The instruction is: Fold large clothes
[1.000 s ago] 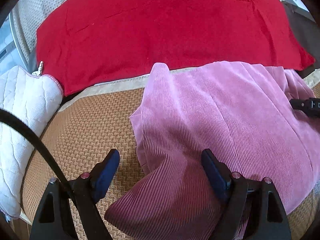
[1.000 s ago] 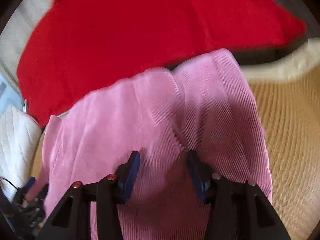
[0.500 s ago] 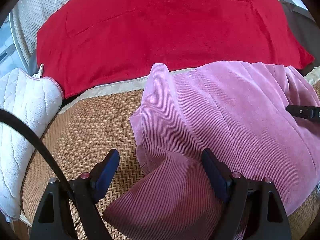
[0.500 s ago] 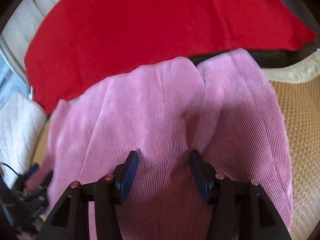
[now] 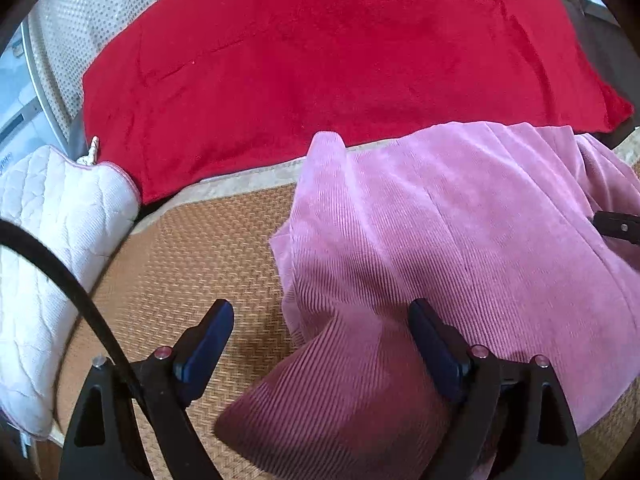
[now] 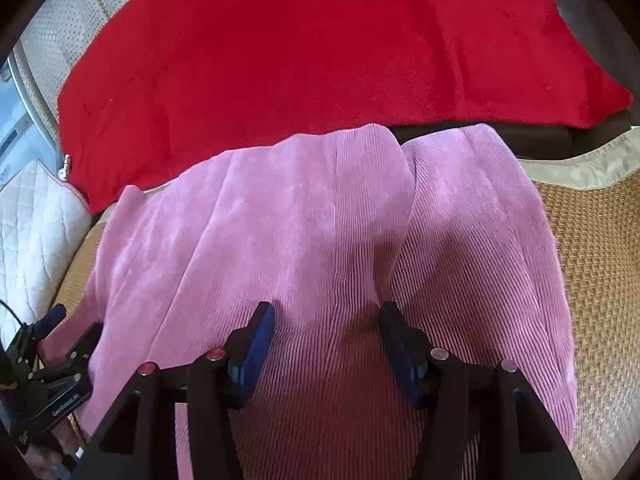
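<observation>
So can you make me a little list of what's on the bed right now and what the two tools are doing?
cloth: pink ribbed garment, spread on the woven mat
behind it: red blanket
far left: white quilted pad
left tool: opening, a garment corner lies between its jaws, not pinched
right tool: part open over the garment, fabric bunched between its jaws
</observation>
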Motion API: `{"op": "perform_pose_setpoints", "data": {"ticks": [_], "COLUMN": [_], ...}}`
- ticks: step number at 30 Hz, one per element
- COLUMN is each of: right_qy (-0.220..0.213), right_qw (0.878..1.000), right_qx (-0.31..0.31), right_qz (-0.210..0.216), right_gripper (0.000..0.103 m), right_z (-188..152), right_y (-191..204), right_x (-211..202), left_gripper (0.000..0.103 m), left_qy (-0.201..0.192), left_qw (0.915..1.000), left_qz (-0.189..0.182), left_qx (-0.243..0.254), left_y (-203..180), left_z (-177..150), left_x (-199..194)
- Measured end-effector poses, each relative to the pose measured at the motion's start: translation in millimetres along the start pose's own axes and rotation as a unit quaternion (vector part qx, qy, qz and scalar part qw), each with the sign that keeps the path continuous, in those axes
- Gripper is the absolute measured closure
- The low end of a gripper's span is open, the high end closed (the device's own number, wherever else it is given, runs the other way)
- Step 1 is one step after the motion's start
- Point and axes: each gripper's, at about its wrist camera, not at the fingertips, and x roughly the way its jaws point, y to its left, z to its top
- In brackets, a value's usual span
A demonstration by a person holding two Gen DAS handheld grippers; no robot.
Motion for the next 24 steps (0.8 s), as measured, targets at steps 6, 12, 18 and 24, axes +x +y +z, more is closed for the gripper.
{"op": "perform_pose_setpoints", "data": {"ticks": [6, 12, 18, 24], "right_qy": [-0.033, 0.006, -0.014, -0.008], "right_qw": [0.999, 0.999, 0.999, 0.996], "right_qx": [0.002, -0.027, -0.016, -0.055], "right_qz": [0.03, 0.028, 0.045, 0.068], "right_gripper": [0.044, 0.044, 0.044, 0.044], "right_z": [-11.0, -24.1, -21.3, -23.8], "right_y": [1.5, 8.7, 3.6, 21.4], "right_x": [-36.4, -21.1, -33.2, -34.6], "left_gripper": [0.014, 0.013, 0.013, 0.013], "left_qy": [-0.031, 0.042, 0.021, 0.04], "left_qw": [0.9977, 0.9982, 0.9984, 0.9988], "left_qz": [-0.046, -0.042, -0.036, 0.009], "left_qx": [-0.039, -0.015, -0.037, -0.027], "left_y": [9.9, -12.4, 4.5, 7.2], "left_z": [13.0, 7.5, 13.5, 7.1], "left_x": [-25.2, 15.7, 3.7, 16.9]}}
